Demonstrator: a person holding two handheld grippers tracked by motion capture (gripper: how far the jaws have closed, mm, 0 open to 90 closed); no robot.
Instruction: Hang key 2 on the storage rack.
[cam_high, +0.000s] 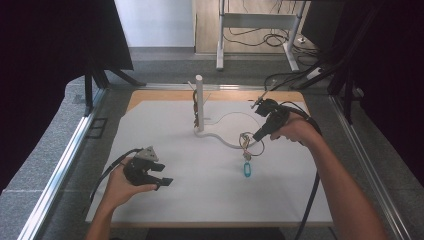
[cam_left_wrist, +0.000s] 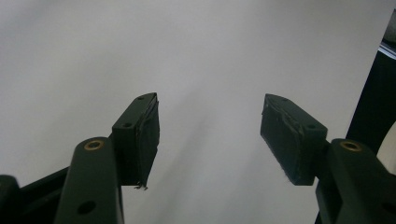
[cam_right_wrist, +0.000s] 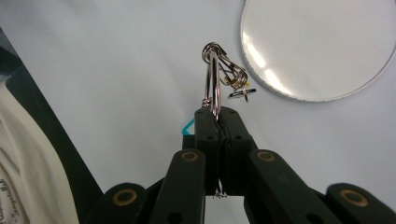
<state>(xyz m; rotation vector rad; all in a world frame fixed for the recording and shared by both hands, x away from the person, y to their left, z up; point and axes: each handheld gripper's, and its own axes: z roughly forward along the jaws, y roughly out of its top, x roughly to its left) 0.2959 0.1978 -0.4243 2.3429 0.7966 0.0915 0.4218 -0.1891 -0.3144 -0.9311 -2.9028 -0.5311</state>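
right gripper (cam_right_wrist: 218, 119): clamped tight on the key ring (cam_right_wrist: 214, 77), blue tag (cam_high: 246, 169) dangling just off the white mat (cam_high: 165, 135), guessing it's headed for the white post (cam_high: 199, 100) | left gripper (cam_left_wrist: 209, 135): jaws wide, nothing in them, parked out of the way

Right gripper (cam_high: 260, 134) holds key ring (cam_high: 248, 143) above table (cam_high: 200, 200).
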